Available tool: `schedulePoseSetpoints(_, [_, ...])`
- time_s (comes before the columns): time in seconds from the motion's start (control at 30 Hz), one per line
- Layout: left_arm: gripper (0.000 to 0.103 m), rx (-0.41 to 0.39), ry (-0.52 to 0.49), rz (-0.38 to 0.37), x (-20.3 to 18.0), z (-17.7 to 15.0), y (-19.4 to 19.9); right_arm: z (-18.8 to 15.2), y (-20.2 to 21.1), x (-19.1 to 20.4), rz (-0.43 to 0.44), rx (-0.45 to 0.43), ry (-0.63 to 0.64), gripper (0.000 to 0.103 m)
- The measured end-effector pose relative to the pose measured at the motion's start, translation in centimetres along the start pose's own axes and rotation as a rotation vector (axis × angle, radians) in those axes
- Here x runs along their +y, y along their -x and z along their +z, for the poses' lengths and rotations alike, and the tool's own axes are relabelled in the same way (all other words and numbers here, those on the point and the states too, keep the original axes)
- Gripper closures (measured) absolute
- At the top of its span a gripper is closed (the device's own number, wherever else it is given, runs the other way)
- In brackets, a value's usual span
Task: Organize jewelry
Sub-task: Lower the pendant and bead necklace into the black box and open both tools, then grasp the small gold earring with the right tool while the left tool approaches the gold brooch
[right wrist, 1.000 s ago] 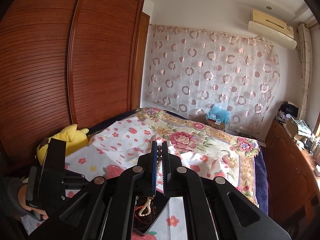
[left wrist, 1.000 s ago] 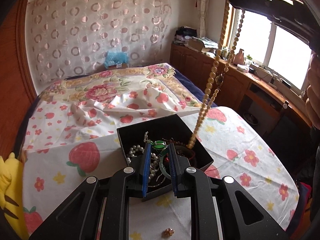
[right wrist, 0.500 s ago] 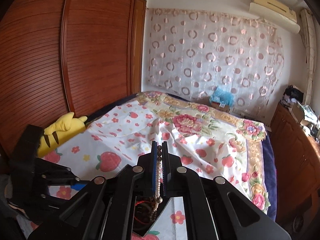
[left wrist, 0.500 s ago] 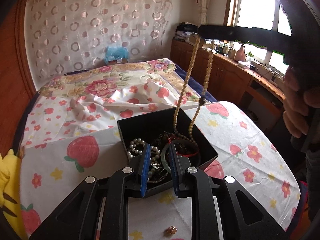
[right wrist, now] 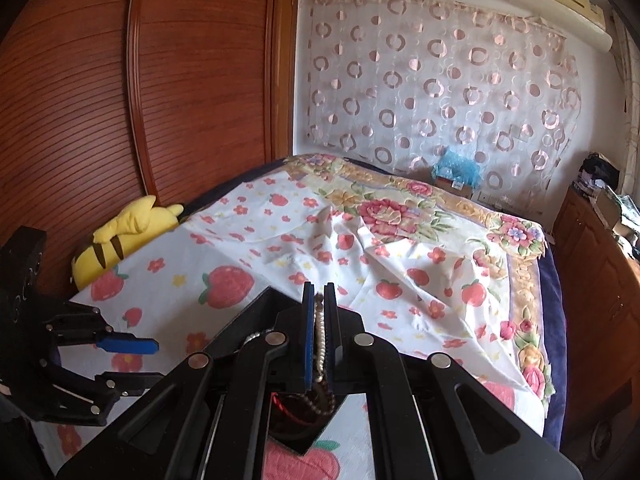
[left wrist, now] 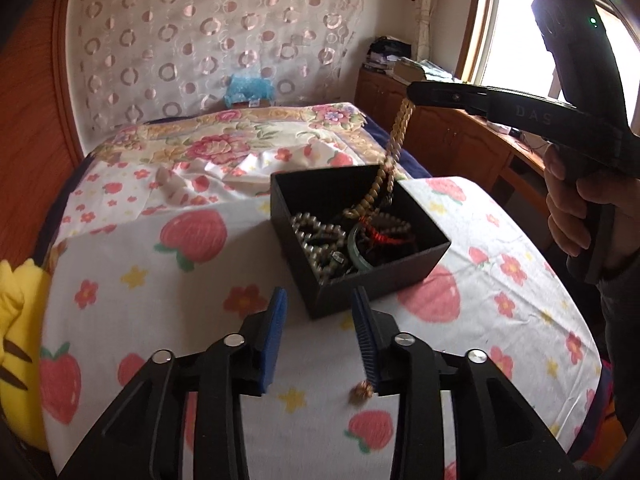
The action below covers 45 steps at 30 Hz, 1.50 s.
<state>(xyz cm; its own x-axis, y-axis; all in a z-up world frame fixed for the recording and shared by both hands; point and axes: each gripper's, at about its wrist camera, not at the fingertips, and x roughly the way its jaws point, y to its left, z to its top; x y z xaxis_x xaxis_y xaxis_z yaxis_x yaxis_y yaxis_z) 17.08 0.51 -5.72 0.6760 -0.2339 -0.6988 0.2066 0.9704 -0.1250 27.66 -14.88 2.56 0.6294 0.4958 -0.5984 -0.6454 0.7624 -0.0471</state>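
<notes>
Tan bead necklace point(left wrist: 396, 148) hangs near-vertical from my right gripper point(right wrist: 319, 336), jaws clamped on it, its lower end inside the black box point(left wrist: 400, 268). My left gripper point(left wrist: 318, 332), spread wide and empty, sits just short of the box.

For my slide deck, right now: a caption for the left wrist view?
Right gripper lowers a bead necklace into the black box; left gripper open.

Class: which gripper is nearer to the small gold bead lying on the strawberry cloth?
Left. The left gripper hangs open right above the gold bead, which sits by its right finger; the right gripper is high above the black box, shut on the bead necklace.
</notes>
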Motion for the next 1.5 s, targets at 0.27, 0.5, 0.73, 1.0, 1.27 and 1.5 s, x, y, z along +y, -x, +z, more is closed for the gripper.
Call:
schedulePoseSetpoints(0.27, [0.044, 0.019, 0.018, 0.011, 0.5, -1.8, 0.0, -2.4, 0.9, 1.2, 0.036, 0.021, -0.028, 0.080])
schedulePoseSetpoints(0.5, [0.026, 0.052, 0.022, 0.014, 1.1, -3.4, -0.2, -7.8, 0.9, 4.3, 0.091, 0.116, -0.021, 0.080])
schedulePoseSetpoints(0.73, [0.025, 0.089, 0.028, 0.020, 1.8, -4.5, -0.5, -11.9, -0.4, 6.4, 0.128, 0.215, -0.017, 0.080])
schedulePoseSetpoints(1.0, [0.025, 0.097, 0.015, 0.008, 1.1, -4.8, -0.7, -13.2, -1.4, 7.7, 0.175, 0.274, 0.007, 0.069])
schedulePoseSetpoints(1.27, [0.025, 0.110, 0.006, -0.006, 0.5, -5.1, -0.8, -14.2, -1.9, 7.7, 0.137, 0.311, 0.043, 0.071])
schedulePoseSetpoints(1.5, [0.025, 0.129, -0.018, -0.016, -0.5, -5.2, -1.6, -13.7, -1.3, 7.2, 0.117, 0.283, 0.049, 0.091])
